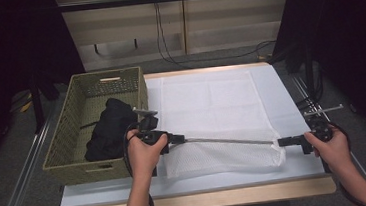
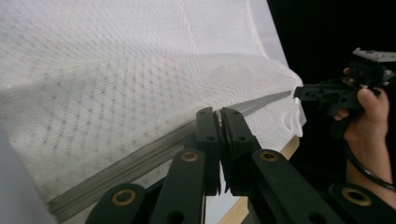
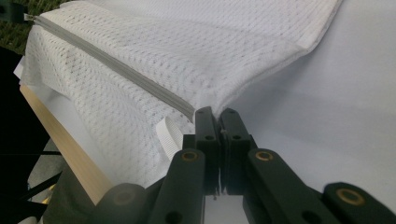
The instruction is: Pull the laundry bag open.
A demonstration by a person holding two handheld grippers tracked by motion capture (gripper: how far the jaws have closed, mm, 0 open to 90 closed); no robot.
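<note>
Both tongs, left and right, pinch the mesh bag's zipper ends; keep it taut between them while sliding.

white dotted-mesh laundry bag with grey zipper; olive woven basket

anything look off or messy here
Nothing is spilled or damaged. The mesh bag lies flat except its near zipper edge, pulled taut between the left gripper and right gripper. Dark clothes sit bunched in the basket.
</note>
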